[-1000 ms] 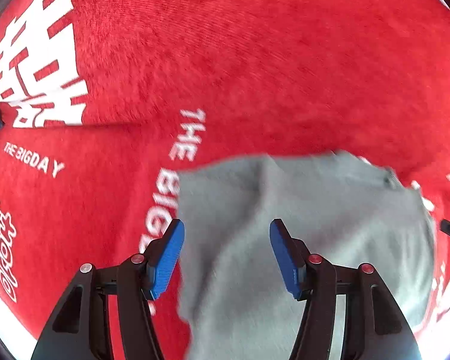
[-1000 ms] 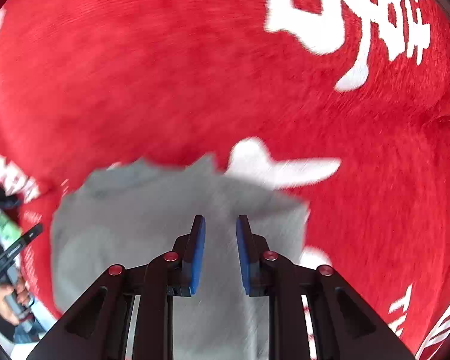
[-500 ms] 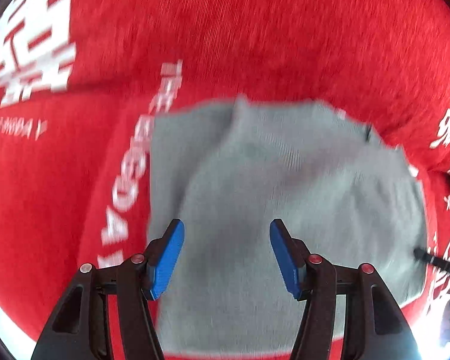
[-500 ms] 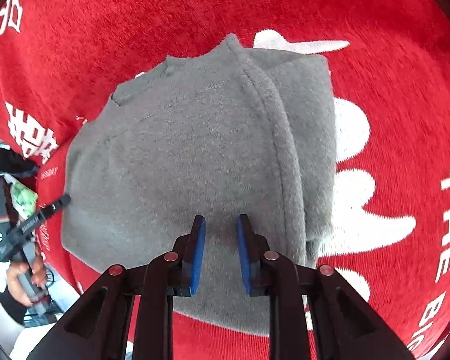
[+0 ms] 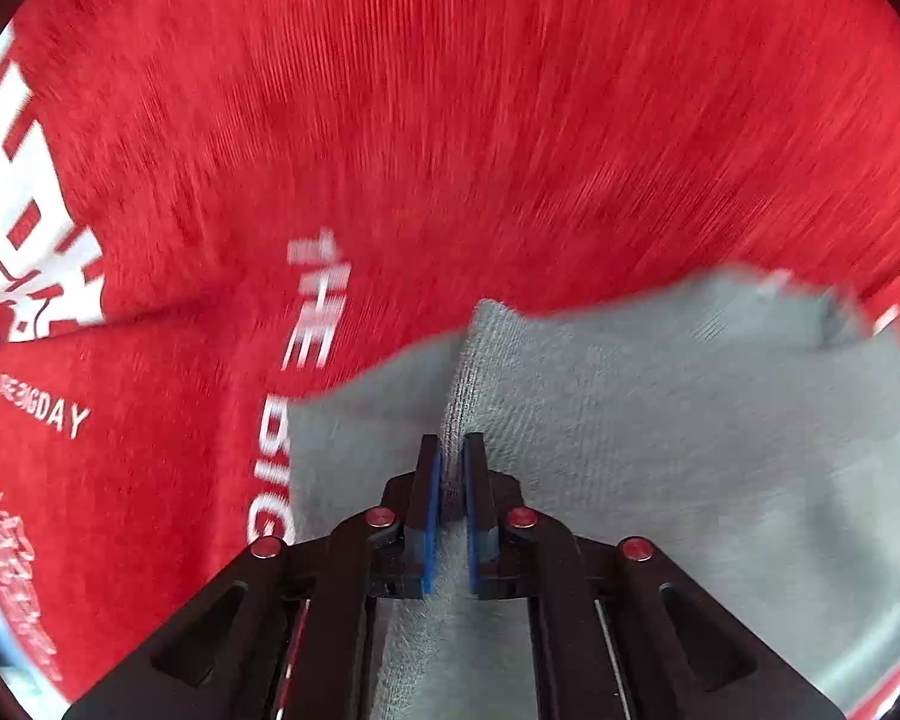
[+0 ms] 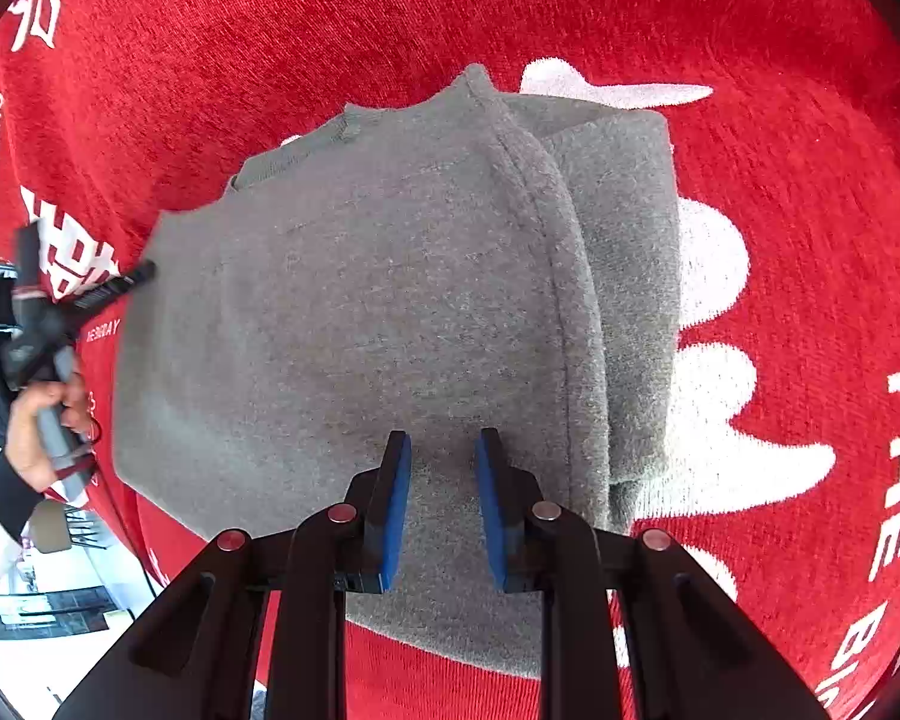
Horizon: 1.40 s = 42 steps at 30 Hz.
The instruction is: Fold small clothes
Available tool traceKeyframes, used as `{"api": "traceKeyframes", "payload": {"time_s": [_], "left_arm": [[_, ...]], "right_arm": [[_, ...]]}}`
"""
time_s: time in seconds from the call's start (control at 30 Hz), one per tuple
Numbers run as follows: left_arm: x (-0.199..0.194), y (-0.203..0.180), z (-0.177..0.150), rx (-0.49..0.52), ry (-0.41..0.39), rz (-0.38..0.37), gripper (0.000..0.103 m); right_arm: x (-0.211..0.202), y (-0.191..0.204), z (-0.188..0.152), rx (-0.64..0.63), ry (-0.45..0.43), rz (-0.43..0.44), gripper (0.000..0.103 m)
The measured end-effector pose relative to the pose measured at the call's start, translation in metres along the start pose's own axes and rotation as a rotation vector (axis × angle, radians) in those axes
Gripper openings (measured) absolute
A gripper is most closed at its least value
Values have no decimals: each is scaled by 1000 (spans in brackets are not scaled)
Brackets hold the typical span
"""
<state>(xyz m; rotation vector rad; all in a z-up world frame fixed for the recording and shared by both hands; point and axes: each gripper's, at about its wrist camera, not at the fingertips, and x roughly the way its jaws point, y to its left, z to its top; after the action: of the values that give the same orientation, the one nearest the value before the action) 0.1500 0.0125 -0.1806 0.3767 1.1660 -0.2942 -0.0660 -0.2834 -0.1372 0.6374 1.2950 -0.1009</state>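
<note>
A grey garment lies folded on a red cloth printed with white characters and lettering such as "THE BIG DAY" and "HAPPY WEDDING". In the right wrist view its collar sits at the far edge, and a folded-over layer with a stitched seam runs along its right side, with a second layer showing beside that.

The right gripper hangs over the near part of the garment with its blue pads parted and nothing between them; whether the tips touch the fabric cannot be told.

The left gripper is clenched on the garment: a ridge of grey fabric passes between its nearly closed blue pads, at the fold line near the garment's left edge. That view is blurred.

At the left of the right wrist view, a hand holds the handle of the other gripper beside the garment's edge.

No containers show in either view.
</note>
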Motion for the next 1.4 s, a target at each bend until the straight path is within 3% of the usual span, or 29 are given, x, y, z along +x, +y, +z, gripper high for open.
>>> {"api": "traceKeyframes", "payload": {"time_s": [0.03, 0.1, 0.13, 0.23, 0.4, 0.47, 0.57, 0.63, 0.77, 0.83, 0.87, 0.9, 0.93, 0.97, 1.0, 1.17, 1.3, 1.33, 1.37, 1.4], "left_arm": [[-2, 2, -1, -12, -17, 11, 19], [-10, 5, -1, -40, -17, 64, 40], [-16, 8, -2, -47, -16, 83, 43], [-43, 21, -9, -63, -20, 67, 44], [-74, 17, -42, -94, 48, -170, 44], [-71, 8, -58, -84, 84, -210, 44], [-58, 2, -87, -86, 155, -184, 44], [-49, 7, -105, -119, 184, -180, 44], [-67, 23, -129, -145, 181, -197, 44], [-76, 30, -137, -160, 186, -180, 44], [-82, 34, -142, -181, 190, -157, 57], [-86, 40, -147, -217, 187, -142, 81], [-88, 47, -153, -253, 170, -145, 85], [-90, 57, -159, -312, 149, -176, 85], [-89, 62, -164, -356, 158, -208, 85], [-54, 74, -180, -584, 247, -348, 85], [-47, 68, -172, -651, 217, -394, 82], [-47, 69, -170, -663, 205, -413, 76], [-46, 68, -168, -674, 200, -411, 62], [-44, 68, -167, -675, 197, -397, 33]], "right_arm": [[-1, 0, 0, 0, 3, 0, 25], [-3, 0, 1, 2, 16, 0, 25], [-4, -1, 2, 7, 20, -1, 25], [-14, -7, 3, 43, 14, -21, 25], [-38, -13, 2, 94, -37, -8, 25], [-35, -6, 1, 68, -26, -5, 25], [-17, 2, -5, 27, 40, -19, 25], [-3, -2, -15, -4, 92, -79, 25], [-15, -18, -33, 47, 72, -88, 25], [-26, -28, -44, 119, 56, -51, 25], [-31, -31, -49, 149, 48, -32, 30], [-37, -33, -56, 186, 36, 0, 35], [-41, -33, -62, 208, 27, 24, 51], [-44, -33, -69, 238, 22, 57, 67], [-44, -33, -75, 263, 22, 90, 70], [-29, -50, -99, 493, -3, 246, 70], [-18, -70, -103, 700, -113, 361, 70], [-15, -73, -104, 747, -133, 383, 70], [-11, -77, -105, 800, -143, 401, 70], [-11, -79, -107, 835, -150, 415, 67]]}}
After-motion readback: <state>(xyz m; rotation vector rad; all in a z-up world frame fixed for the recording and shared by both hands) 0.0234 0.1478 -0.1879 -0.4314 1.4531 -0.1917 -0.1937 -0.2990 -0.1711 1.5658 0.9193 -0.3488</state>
